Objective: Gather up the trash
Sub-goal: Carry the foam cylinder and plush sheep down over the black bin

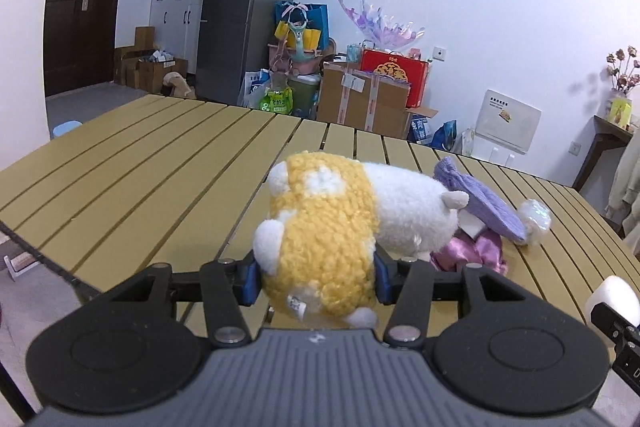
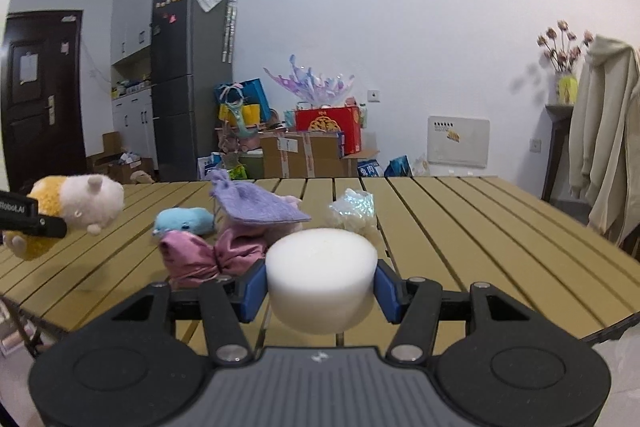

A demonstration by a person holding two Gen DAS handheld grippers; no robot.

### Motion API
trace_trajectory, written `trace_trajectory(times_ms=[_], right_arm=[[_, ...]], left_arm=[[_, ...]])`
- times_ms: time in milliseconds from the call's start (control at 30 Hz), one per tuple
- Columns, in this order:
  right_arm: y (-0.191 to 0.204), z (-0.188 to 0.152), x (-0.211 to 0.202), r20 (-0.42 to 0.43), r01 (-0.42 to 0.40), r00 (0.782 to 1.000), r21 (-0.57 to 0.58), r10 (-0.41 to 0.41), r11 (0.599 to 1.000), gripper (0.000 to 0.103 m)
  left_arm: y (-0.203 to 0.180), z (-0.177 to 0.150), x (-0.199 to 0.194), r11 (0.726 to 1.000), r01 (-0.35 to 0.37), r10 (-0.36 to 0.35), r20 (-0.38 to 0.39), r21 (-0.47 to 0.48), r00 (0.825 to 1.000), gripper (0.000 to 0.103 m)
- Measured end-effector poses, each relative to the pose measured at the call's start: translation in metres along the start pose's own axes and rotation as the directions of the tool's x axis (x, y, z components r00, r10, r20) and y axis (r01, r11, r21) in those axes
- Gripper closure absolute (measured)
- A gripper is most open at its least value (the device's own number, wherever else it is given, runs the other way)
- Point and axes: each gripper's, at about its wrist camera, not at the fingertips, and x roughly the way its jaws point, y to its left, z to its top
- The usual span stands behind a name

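A plush toy is gripped by the left hand-held gripper, a foam puck by the right hand-held gripper, both lifted off the counter; a bin, unseen, must be found next, while a cloth pile waits at eleven o'clock.

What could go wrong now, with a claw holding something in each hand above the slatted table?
1. The left claw pinches only the rear of the yellow-and-white plush toy; most of it hangs forward and could slip out.
2. The right claw grips the smooth white foam cylinder by its sides; it may squirt free.
3. Dropped, either could land on the purple pouch or pink bow.
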Motion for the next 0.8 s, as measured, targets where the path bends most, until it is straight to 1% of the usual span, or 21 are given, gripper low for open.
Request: trace_trajectory(times_ms=[133, 500, 700, 800], right_arm=[[0.002, -0.004, -0.028, -0.012, -0.004, 1.0, -0.036, 0.004, 0.999, 0.048], [0.001, -0.012, -0.109, -0.026, 0.002, 1.0, -0.06, -0.003, 0.998, 0.049], [0.007, -0.019, -0.14, -0.052, -0.022, 0.998, -0.069, 0.018, 0.997, 0.049], [0.011, -0.027, -0.151, -0.079, -0.035, 0.996, -0.071, 0.029, 0.997, 0.049]], left_arm=[[0.004, -0.005, -0.026, 1.0, 0.004, -0.004, 0.004, 0.012, 1.0, 0.051], [0.016, -0.025, -0.105, 0.999, 0.033, -0.034, 0.012, 0.044, 0.999, 0.051], [0.022, -0.036, -0.134, 0.998, 0.044, -0.044, 0.0, 0.055, 0.999, 0.051], [0.025, -0.044, -0.144, 0.997, 0.042, -0.041, -0.015, 0.068, 0.999, 0.051]])
